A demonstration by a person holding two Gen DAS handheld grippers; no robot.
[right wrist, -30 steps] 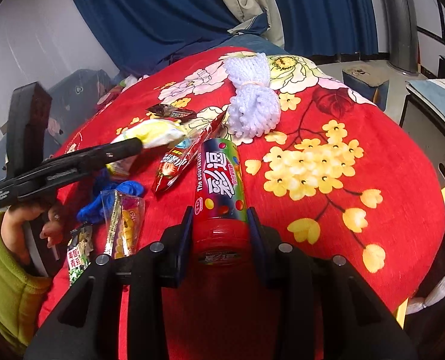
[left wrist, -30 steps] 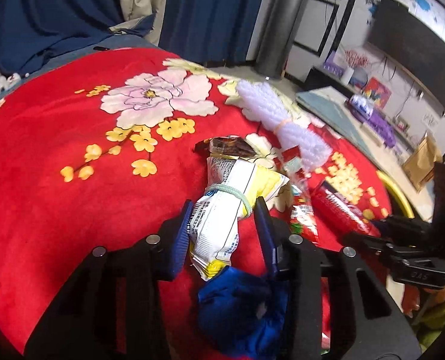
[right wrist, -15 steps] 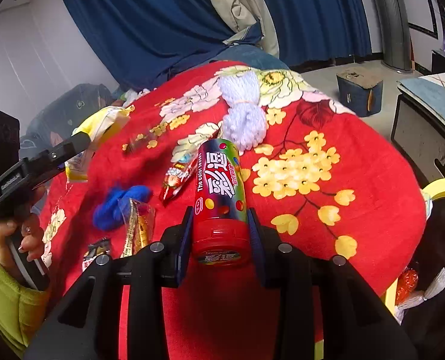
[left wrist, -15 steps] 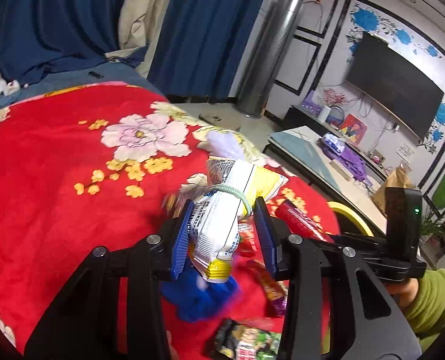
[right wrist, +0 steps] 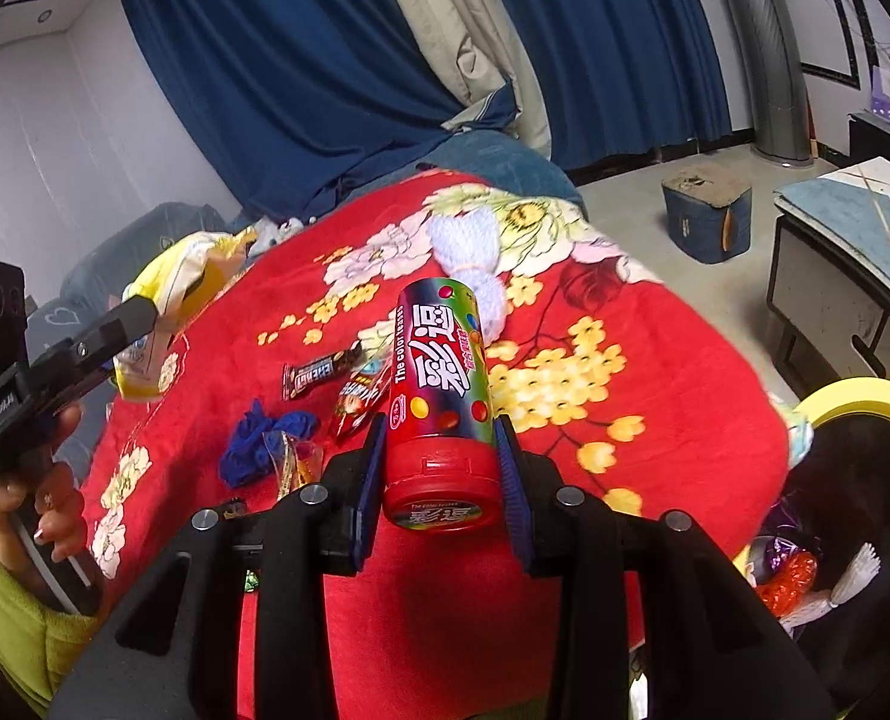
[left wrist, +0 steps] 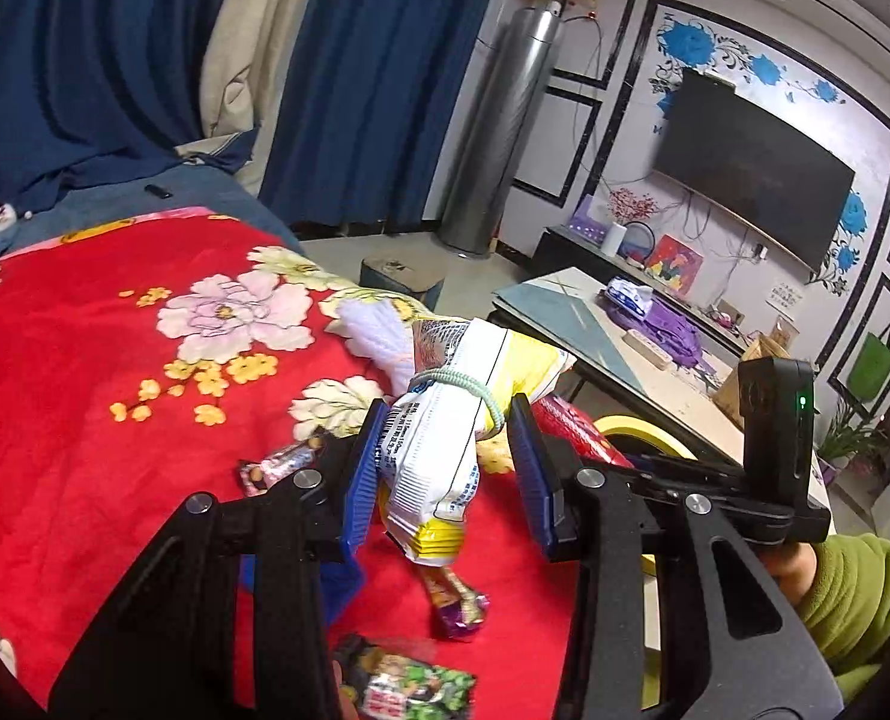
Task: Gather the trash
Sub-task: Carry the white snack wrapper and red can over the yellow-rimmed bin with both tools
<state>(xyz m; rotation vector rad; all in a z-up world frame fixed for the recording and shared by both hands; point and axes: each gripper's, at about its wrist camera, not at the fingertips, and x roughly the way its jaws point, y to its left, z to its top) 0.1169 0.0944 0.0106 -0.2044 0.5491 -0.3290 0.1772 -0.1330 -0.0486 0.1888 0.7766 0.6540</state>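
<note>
Both grippers have risen off the red blanket (right wrist: 655, 420) since a second ago, each carrying its load up with it. One second back the snack bag and the candy tube lay low against the blanket among the other wrappers; now they hang clear above it, and more of the room shows behind them.

Partly closed, the left gripper (left wrist: 445, 456) has its blue pads clamped on a rolled white and yellow snack bag (left wrist: 445, 420) tied round with a pale green band (left wrist: 463, 387). The bag stands tilted up between the jaws, its yellow end hanging below them.

Likewise partly closed, the right gripper (right wrist: 441, 474) grips a red candy tube (right wrist: 441, 396) by its sides near the red cap, with the cap toward the camera and the body pointing away.

On the blanket under the left gripper lie a purple wrapper (left wrist: 457, 606), a green and black wrapper (left wrist: 414, 687) and a small candy-bar wrapper (left wrist: 279, 465). From the right wrist view a blue cloth (right wrist: 258, 438), a dark chocolate wrapper (right wrist: 318, 369) and a white knitted bundle (right wrist: 472, 240) rest on the blanket farther out. At the right edge stands a yellow-rimmed bin (right wrist: 865, 402) lined in black, with some trash already inside. Green sleeves (right wrist: 6, 630) show at both hands.
</note>
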